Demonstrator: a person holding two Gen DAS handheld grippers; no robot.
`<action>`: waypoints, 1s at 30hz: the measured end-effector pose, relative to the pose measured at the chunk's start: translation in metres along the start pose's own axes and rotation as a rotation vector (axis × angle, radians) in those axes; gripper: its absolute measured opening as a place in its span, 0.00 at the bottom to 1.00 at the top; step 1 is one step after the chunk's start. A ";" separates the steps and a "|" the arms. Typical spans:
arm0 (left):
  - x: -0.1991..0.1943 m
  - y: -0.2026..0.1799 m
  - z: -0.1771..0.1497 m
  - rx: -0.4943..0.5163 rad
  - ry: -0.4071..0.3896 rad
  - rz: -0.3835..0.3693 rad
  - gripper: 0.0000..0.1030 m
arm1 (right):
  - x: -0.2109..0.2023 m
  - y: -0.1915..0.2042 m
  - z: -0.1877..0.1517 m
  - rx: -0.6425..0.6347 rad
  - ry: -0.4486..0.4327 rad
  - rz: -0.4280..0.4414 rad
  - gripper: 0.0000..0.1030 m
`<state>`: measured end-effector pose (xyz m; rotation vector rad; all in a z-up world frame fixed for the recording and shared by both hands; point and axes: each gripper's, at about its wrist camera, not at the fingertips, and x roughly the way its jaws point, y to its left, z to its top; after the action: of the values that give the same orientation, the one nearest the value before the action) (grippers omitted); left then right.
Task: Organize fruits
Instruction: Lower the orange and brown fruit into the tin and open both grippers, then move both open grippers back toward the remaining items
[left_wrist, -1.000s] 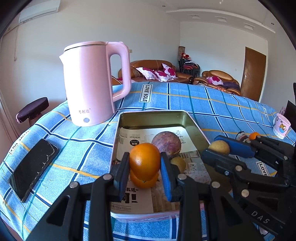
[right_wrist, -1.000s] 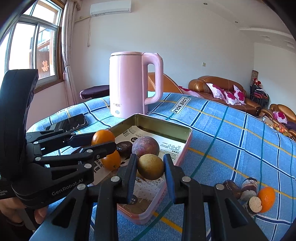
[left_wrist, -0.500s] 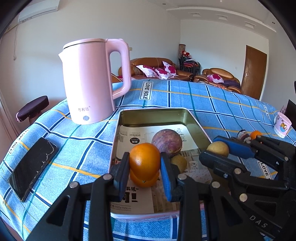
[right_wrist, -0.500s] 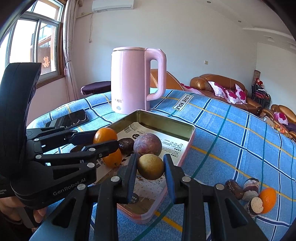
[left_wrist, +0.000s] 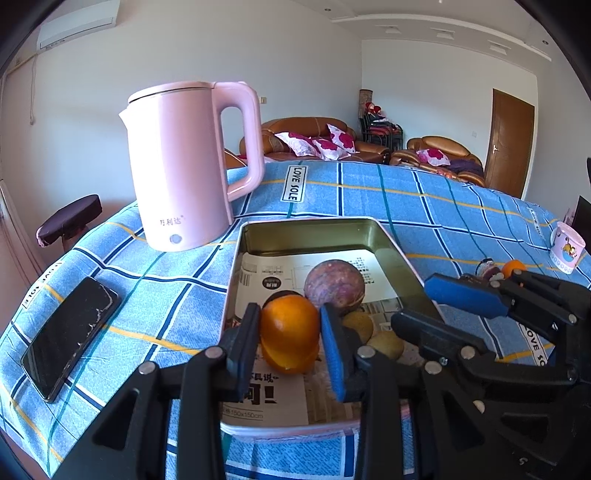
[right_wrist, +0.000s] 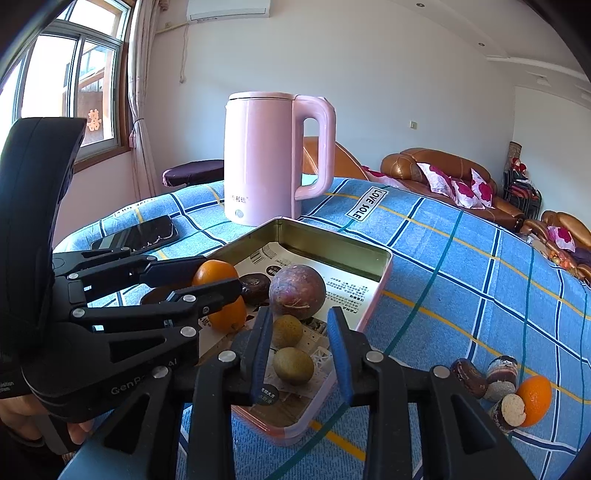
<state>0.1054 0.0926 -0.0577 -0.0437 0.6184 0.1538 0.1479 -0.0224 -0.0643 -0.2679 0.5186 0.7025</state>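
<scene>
Blue pads of your left gripper (left_wrist: 290, 343) pinch an orange (left_wrist: 290, 325) from both sides, held over the near part of the metal tin (left_wrist: 314, 230), above a second orange (left_wrist: 291, 360) lying on the printed paper (left_wrist: 280, 400) that lines it. Your right gripper (right_wrist: 299, 350) hangs with its fingers spread and nothing between them, over two small yellow-green fruits (right_wrist: 293, 365) in the tin's near corner. A purple passion fruit (right_wrist: 297, 291) sits just behind them. Outward on the blue checked cloth (right_wrist: 461, 280) stand a pink kettle (left_wrist: 184, 162) and a phone (left_wrist: 70, 334); another orange (right_wrist: 533, 395) lies well apart to your right.
</scene>
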 end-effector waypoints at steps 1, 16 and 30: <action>-0.001 0.001 0.000 -0.002 -0.002 0.001 0.36 | 0.000 0.000 0.000 0.000 0.001 0.001 0.35; -0.036 -0.029 0.008 -0.018 -0.139 -0.069 0.75 | -0.057 -0.046 -0.024 0.009 -0.053 -0.153 0.48; -0.015 -0.120 0.011 0.137 -0.095 -0.151 0.75 | -0.079 -0.167 -0.062 0.311 0.038 -0.335 0.48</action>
<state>0.1181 -0.0270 -0.0408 0.0490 0.5276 -0.0326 0.1864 -0.2132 -0.0636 -0.0730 0.5941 0.2853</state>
